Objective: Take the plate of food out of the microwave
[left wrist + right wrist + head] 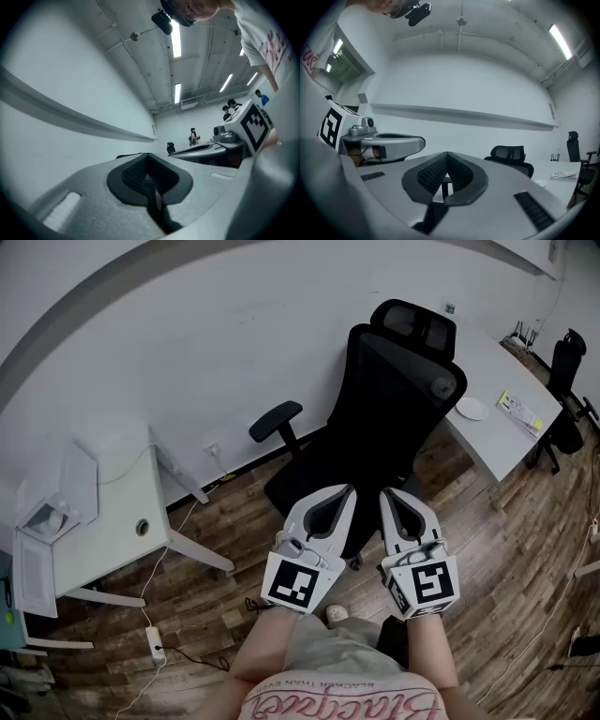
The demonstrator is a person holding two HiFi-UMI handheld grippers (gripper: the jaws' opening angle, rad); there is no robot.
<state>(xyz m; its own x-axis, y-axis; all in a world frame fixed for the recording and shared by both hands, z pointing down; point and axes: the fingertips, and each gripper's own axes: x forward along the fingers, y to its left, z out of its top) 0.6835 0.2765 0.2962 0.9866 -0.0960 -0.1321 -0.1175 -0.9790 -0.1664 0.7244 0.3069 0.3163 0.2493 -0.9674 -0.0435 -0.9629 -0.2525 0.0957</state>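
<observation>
Standing people (193, 136) (left gripper view only)

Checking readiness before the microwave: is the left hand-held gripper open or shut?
Shut. In the left gripper view, the grey left hand-held gripper has its dark ribbed pads meeting at their tips, with nothing held between them.

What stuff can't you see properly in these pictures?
Plate of food: in no view; the head view shows only the outside of the white box on the left desk.
Papers on the right desk: head view, print too small.
Far-off people: left gripper view, too tiny.
</observation>
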